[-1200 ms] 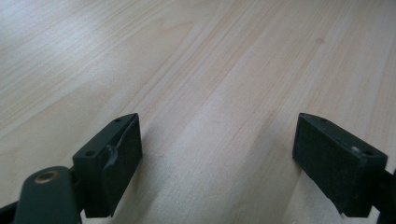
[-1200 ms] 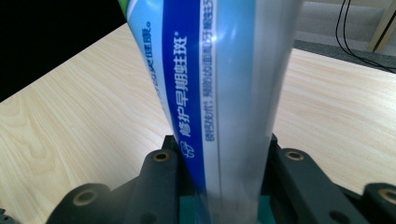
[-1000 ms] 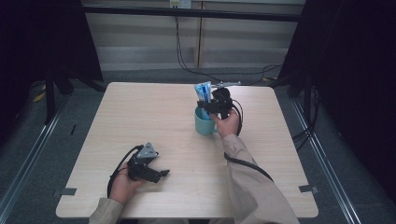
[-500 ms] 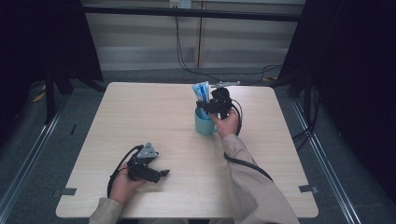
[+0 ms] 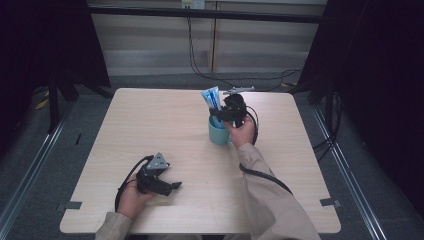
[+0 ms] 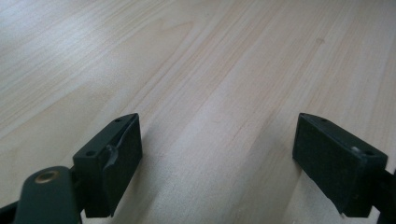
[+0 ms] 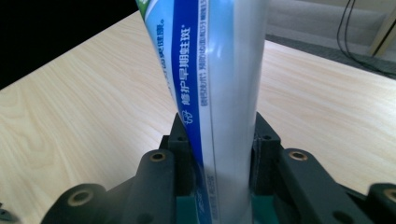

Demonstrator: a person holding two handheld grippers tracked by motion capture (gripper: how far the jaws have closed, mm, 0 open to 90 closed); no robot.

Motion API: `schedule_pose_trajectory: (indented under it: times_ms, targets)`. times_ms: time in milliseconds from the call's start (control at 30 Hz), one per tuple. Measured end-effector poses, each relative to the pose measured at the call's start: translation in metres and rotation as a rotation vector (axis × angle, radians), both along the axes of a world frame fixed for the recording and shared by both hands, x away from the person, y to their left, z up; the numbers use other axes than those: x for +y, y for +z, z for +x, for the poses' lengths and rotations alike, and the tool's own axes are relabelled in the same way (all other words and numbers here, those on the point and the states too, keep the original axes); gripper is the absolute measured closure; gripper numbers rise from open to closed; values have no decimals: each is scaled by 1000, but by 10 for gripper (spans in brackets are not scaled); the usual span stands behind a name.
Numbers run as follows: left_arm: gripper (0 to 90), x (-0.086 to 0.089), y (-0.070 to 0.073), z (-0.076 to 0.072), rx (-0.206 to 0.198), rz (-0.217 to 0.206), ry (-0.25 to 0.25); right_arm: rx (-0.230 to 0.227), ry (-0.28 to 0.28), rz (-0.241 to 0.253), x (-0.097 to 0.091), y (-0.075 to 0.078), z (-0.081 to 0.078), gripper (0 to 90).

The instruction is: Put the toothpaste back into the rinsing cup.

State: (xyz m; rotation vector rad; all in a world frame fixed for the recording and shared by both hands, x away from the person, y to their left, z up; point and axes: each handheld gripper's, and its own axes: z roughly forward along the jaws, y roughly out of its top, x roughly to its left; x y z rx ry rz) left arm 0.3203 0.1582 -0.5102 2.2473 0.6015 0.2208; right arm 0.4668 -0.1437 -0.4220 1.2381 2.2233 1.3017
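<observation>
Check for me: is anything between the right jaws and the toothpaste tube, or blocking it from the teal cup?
Nothing visible. The right gripper is already shut on the toothpaste tube, jaws pressing both sides. The tube's lower end sits inside the teal cup, with nothing else seen in the cup.

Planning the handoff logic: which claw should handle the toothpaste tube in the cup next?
Right. The right claw is already clamped on the toothpaste tube standing in the teal cup. The left claw rests open on the table, well away.

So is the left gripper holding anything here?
No, the left gripper has its jaws wide apart with nothing but bare wooden table between them.
</observation>
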Motion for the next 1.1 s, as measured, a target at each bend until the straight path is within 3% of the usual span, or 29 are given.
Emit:
schedule_pose_trajectory:
  times_ms: [167,667,1100]
  targets:
    - [156,0,0,0,0,0,0,6,8,11,-1,0,0,656]
    - [156,0,0,0,0,0,0,1,-13,-28,-2,3,-1,467]
    - [157,0,0,0,-1,0,0,0,-47,-15,-14,8,-5,295]
